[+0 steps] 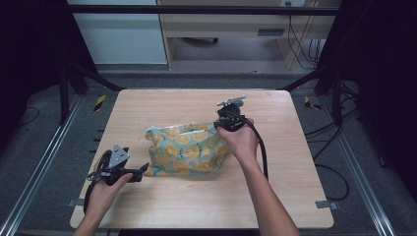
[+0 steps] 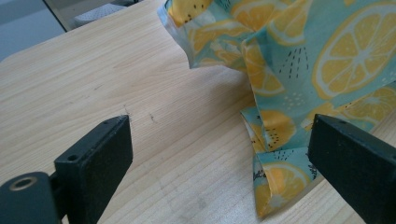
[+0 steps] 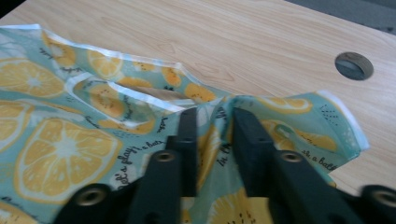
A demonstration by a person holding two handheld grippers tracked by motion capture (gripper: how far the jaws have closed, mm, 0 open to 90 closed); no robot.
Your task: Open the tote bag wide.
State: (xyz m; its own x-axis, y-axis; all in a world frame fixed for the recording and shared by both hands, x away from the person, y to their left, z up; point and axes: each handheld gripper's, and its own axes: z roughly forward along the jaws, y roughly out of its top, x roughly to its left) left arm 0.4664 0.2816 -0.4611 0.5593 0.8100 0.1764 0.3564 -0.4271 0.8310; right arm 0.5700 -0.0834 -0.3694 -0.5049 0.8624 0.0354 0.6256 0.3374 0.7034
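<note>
One lemon-print cloth, teal with yellow citrus slices, lies crumpled in a loose mound at the centre of the wooden table. Could be a bag or a wrap; folds hide which.

Right gripper sits at the cloth's 2 o'clock corner. In the right gripper view its jaws are nearly closed, with a pleat of the printed fabric pinched between them. The pinch looks firm, and the fabric rises up toward it.

Left gripper is at the cloth's 8 o'clock corner, low on the table. In the left gripper view its jaws stand wide apart, holding nothing. The near folded corner of the cloth lies just inside the right-hand jaw, apparently clear of it, though contact there is hard to judge.

Step in hand, as I judge it: one corner secured, second corner being lined up, probably for spreading or folding the cloth.

Next move calls for: slide the left gripper forward so the folded corner sits between the jaws, then close on it. Keep the lower jaw flat to the wood to get under the hem.

Count: cloth, one. Grippers, two. Hands, two. Table, one, with a round cable hole beyond the cloth.
</note>
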